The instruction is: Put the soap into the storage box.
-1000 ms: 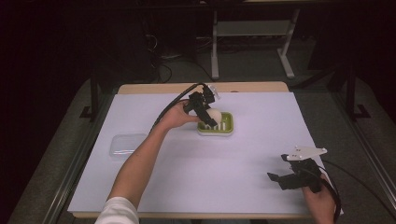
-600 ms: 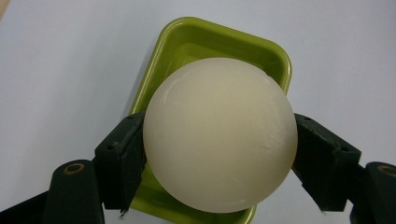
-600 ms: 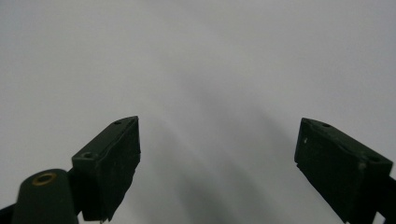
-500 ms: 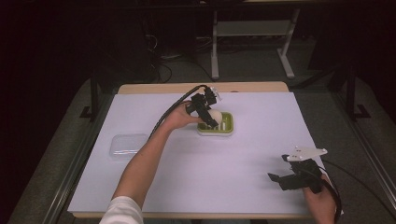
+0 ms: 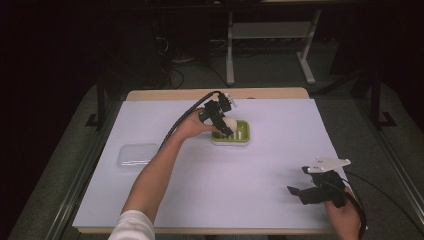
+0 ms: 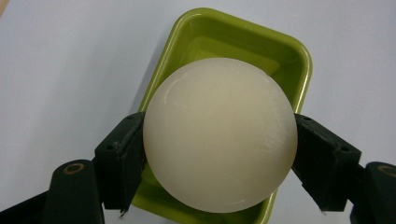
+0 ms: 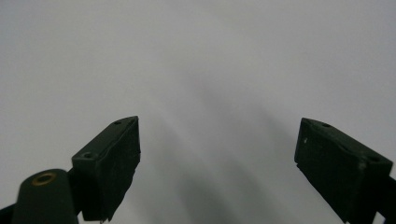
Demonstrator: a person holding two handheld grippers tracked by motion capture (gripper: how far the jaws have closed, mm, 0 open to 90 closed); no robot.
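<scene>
White ball (image 6: 219, 135) hides most of the green tray (image 6: 285, 51) floor; whether it touches the tray, cannot tell. No writing legible. Left claw (image 6: 219, 154) clamped on the ball, over the tray. Right claw (image 7: 219, 163) spread wide, holding nothing, over the white counter (image 5: 260, 175), well apart from the tray.

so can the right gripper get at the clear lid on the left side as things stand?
Probably not without a long cross-table move. The right gripper sits open near the table's front right corner, while the clear lid lies at the left, beyond the person's left forearm, which crosses the direct path.
</scene>
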